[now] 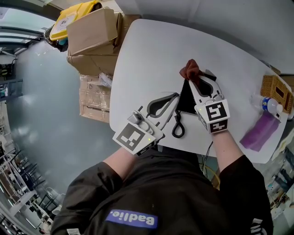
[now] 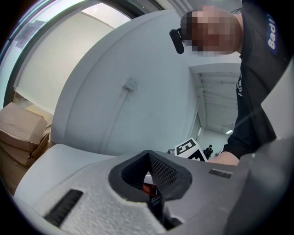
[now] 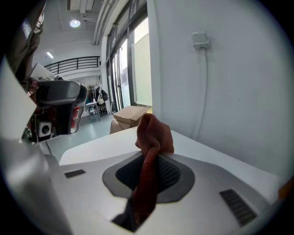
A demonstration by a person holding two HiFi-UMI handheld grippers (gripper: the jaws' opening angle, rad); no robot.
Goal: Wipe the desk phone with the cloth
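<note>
A black desk phone (image 1: 186,102) lies near the front edge of the white table (image 1: 151,55), its coiled cord (image 1: 178,126) hanging toward me. My right gripper (image 1: 195,80) is above the phone's far end, shut on a rust-red cloth (image 1: 190,69). In the right gripper view the cloth (image 3: 154,131) stands bunched above the jaws of that gripper (image 3: 154,156) and hangs down between them. My left gripper (image 1: 176,96) reaches the phone's left edge. Its jaws (image 2: 149,160) are together, with a thin black part of the phone (image 2: 156,202) between them.
Cardboard boxes (image 1: 94,32) and a yellow bag (image 1: 73,13) stand off the table's far left. On the right side of the table lie a purple cloth (image 1: 261,131), a bottle (image 1: 271,104) and a wicker basket (image 1: 275,89). A wall runs behind the table.
</note>
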